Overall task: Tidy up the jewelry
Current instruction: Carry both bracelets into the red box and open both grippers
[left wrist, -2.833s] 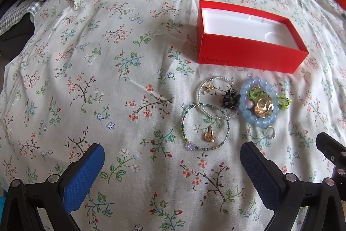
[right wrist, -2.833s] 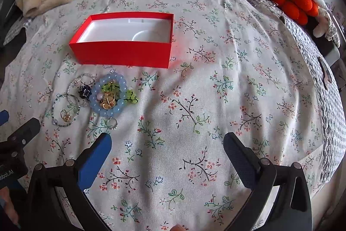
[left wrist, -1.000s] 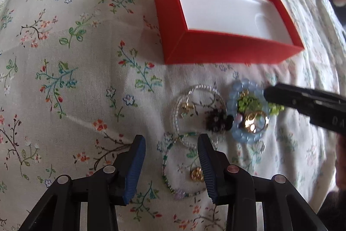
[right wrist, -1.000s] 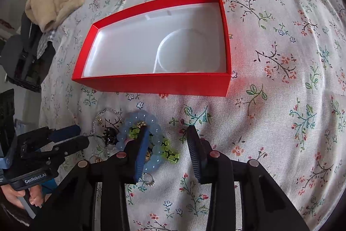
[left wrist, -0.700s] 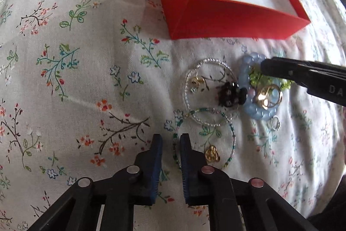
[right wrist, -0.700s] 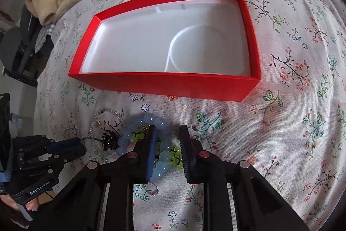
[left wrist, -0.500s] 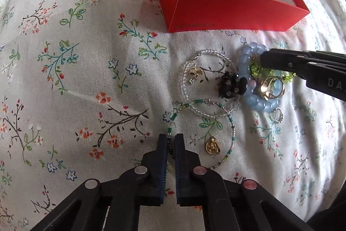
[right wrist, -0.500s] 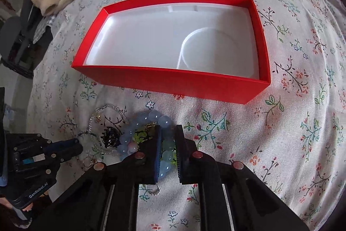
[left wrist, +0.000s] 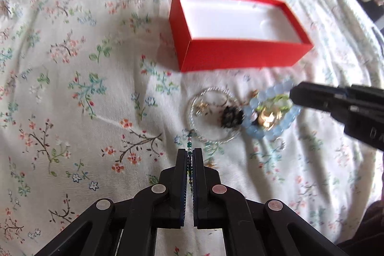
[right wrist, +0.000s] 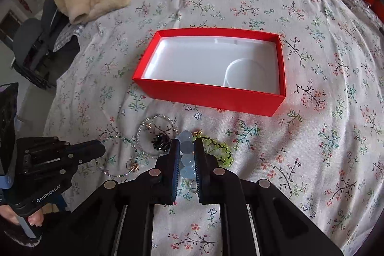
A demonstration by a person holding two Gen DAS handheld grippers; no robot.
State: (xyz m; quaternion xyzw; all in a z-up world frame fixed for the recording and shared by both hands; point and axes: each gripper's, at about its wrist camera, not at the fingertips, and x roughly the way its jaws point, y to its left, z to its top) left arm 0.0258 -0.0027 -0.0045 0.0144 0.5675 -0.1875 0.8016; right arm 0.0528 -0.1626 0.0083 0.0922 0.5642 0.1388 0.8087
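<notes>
Both tools have just clenched: the left tool (left wrist: 189, 154) grips the green seed-bead bracelet (left wrist: 190, 143), the right tool (right wrist: 184, 148) the blue bead bracelet (right wrist: 186, 150); both are ready for the red box (right wrist: 208, 94).

Motion blur softens the heap of jewelry (left wrist: 252, 114) ahead of the left gripper (left wrist: 189, 152), its gold charm (left wrist: 268, 115) unreadable. Much of the blue bead bracelet (right wrist: 186, 155) is hidden between the right gripper's (right wrist: 186, 148) fingers. The hand (right wrist: 21, 224) gripping the left tool is cut off at the frame's edge.
</notes>
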